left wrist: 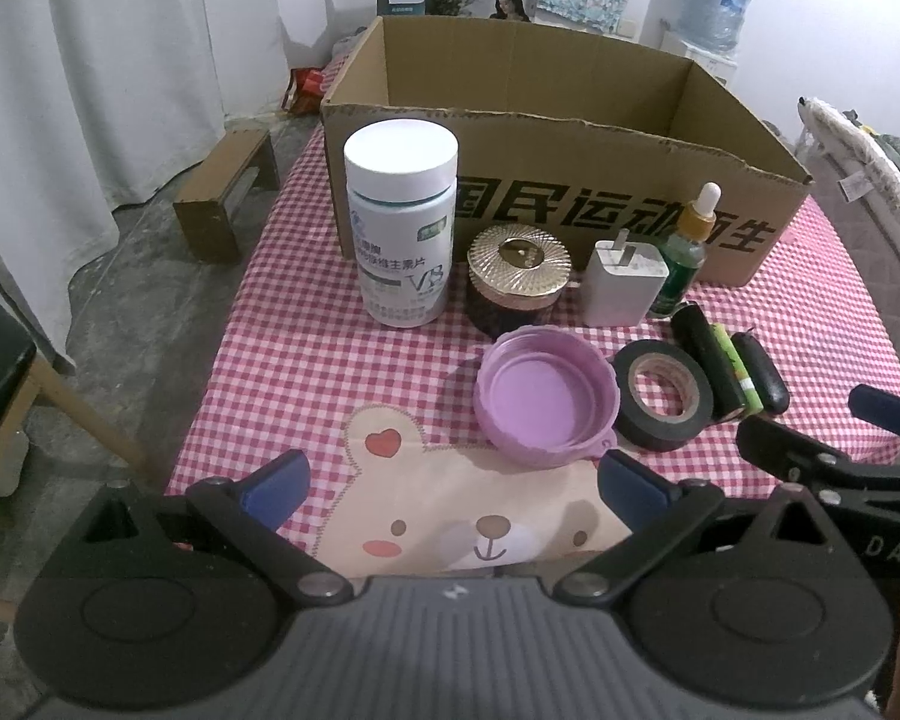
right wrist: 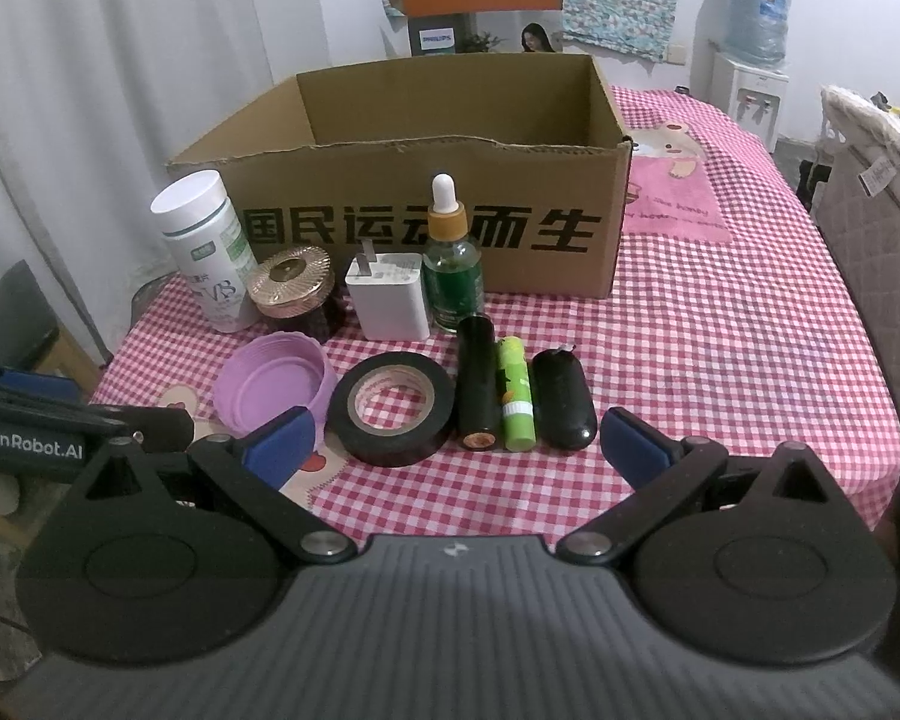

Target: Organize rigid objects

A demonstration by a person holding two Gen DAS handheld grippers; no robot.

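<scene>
Objects stand in two rows on the checked cloth [right wrist: 720,360], in front of the open box [right wrist: 402,222]; nothing of them is inside the box as far as I can see. Back row, from my left: white bottle [right wrist: 207,249], gold-lid jar [right wrist: 294,288], charger [right wrist: 390,297], green dropper bottle [right wrist: 452,258]; the charger and the dropper bottle are just beside each other. Front row: purple lid [right wrist: 270,387] lying open side up, black tape [right wrist: 393,405] flat beside it, then black tube [right wrist: 476,384], green stick [right wrist: 515,393] and black oval case [right wrist: 564,399], these three lying side by side and touching. My left gripper [left wrist: 450,486] is spread wide and holds nothing; its right finger [left wrist: 636,489] is just beside the purple lid's rim. My right gripper [right wrist: 455,447] is also spread wide and empty, before the tape and the three sticks; the left tong shows at the left edge of its view.
</scene>
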